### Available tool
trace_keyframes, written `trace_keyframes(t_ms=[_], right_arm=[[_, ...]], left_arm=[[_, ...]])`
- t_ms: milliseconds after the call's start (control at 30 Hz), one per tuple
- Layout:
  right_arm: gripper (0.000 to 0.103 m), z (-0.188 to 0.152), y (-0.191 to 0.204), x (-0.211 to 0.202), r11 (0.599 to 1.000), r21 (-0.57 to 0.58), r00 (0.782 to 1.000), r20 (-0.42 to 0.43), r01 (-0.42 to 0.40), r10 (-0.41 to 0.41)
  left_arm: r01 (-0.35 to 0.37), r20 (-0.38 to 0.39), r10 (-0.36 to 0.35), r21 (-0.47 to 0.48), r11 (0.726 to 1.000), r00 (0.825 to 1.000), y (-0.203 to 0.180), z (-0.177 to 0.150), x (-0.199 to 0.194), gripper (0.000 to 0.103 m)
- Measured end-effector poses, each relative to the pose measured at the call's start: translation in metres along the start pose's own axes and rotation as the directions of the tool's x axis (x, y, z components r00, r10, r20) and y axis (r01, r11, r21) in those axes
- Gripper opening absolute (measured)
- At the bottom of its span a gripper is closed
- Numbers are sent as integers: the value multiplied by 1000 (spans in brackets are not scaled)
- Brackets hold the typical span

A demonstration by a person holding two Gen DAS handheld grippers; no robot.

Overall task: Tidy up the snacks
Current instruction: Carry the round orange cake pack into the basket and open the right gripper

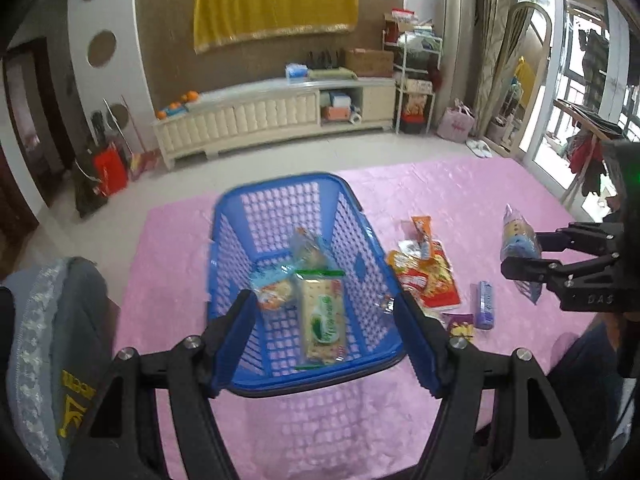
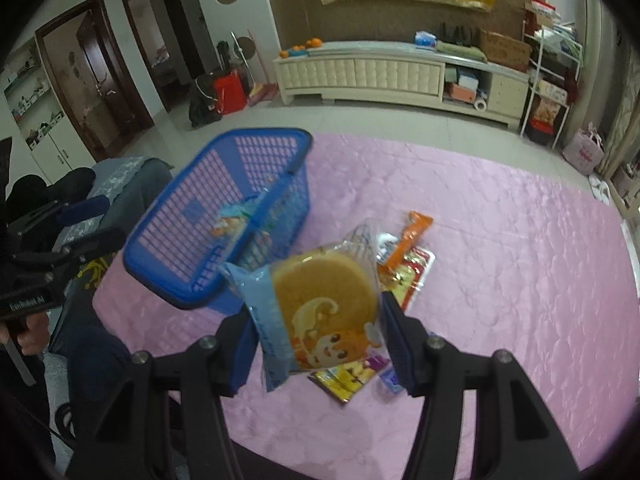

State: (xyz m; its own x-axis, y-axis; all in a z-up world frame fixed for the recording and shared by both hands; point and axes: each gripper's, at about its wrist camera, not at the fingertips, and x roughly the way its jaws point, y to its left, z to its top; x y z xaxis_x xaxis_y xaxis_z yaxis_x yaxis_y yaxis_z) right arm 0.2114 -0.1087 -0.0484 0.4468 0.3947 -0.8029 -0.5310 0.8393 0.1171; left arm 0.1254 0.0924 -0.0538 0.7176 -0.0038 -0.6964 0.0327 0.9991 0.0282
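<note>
Blue slatted basket (image 1: 304, 280) upright on pink mat, holding green cracker pack (image 1: 323, 320) and two small packets. Cake packet (image 2: 320, 312), clear-and-blue wrapper, held aloft. Remaining snacks (image 1: 432, 280) lie clustered beside the basket.

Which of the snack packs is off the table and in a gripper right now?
The round cake pack, clamped in the right gripper. The others lie in the blue basket or on the pink cloth.

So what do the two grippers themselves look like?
Both are matte black linkage frames with silver pivot bolts and ribbed blue pads. The left gripper shows pale lettering on its body in the right view; the right gripper shows faint embossed letters in the left view. No cables or sleeves visible.
</note>
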Motion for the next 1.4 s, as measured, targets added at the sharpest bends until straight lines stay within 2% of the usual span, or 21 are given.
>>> trace_keyframes(t_ms=[67, 167, 233, 367, 567, 767, 967, 1067, 1233, 1400], right_arm=[[62, 3, 8, -2, 1000, -2, 1000, 9, -11, 11], [62, 7, 22, -3, 1000, -11, 1000, 14, -25, 25], [62, 11, 32, -2, 999, -23, 999, 16, -31, 32], [62, 19, 57, 1, 998, -48, 999, 15, -42, 43], [62, 30, 90, 17, 994, -79, 997, -6, -71, 71], [62, 43, 122, 41, 989, -102, 994, -36, -104, 101], [62, 57, 142, 72, 987, -103, 991, -75, -121, 113], [62, 62, 144, 92, 989, -101, 990, -104, -110, 99], [62, 65, 139, 123, 995, -53, 984, -161, -90, 81], [62, 65, 136, 144, 996, -55, 976, -208, -72, 59]], left_arm=[[-3, 18, 3, 4, 1000, 1000, 5, -2, -5, 68], [9, 34, -8, -15, 1000, 999, 17, -5, -11, 86], [4, 60, -3, -27, 1000, 998, 26, -7, -16, 87], [1, 90, 5, -61, 998, 996, 48, -11, -20, 103], [-38, 94, 46, -88, 995, 994, 75, -16, -22, 103], [-65, 67, 76, -151, 986, 995, 110, -25, -19, 103], [-65, 36, 75, -222, 973, 996, 135, -31, -7, 103], [-77, -2, 80, -268, 960, 997, 142, -28, 5, 103], [-74, -10, 74, -247, 966, 997, 142, -23, 17, 103], [-60, -24, 56, -254, 965, 998, 148, -25, 31, 103]])
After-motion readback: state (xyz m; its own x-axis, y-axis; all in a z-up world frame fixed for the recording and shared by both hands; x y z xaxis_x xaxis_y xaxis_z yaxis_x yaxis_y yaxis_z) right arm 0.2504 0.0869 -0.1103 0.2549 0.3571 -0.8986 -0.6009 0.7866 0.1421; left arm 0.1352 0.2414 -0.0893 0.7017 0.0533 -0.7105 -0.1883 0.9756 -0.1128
